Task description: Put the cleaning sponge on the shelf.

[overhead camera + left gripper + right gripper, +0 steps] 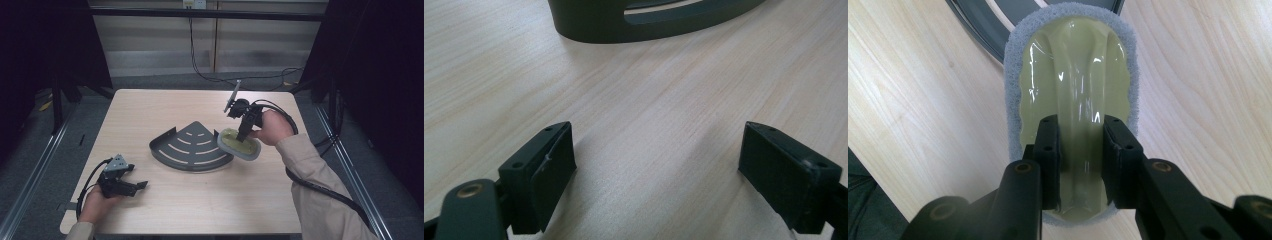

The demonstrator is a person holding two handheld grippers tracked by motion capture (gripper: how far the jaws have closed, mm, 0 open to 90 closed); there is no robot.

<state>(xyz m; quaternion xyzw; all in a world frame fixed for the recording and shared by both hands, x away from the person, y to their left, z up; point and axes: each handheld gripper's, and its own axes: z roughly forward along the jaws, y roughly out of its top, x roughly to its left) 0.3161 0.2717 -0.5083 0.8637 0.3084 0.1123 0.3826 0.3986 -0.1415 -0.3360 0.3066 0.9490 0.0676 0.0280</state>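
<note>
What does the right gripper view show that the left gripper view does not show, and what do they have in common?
Right gripper view alone: the right gripper with jaws closed on the raised ridge of a yellow-green scrubber that has a grey pad around its edge.

Left gripper view alone: the left gripper, jaws wide apart over bare wood, holding nothing.

Both: the dark grey slotted tray at the top edge, and the light wooden table.

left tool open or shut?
Open. The left tool has its jaws spread wide over bare table, nothing between them.
</note>
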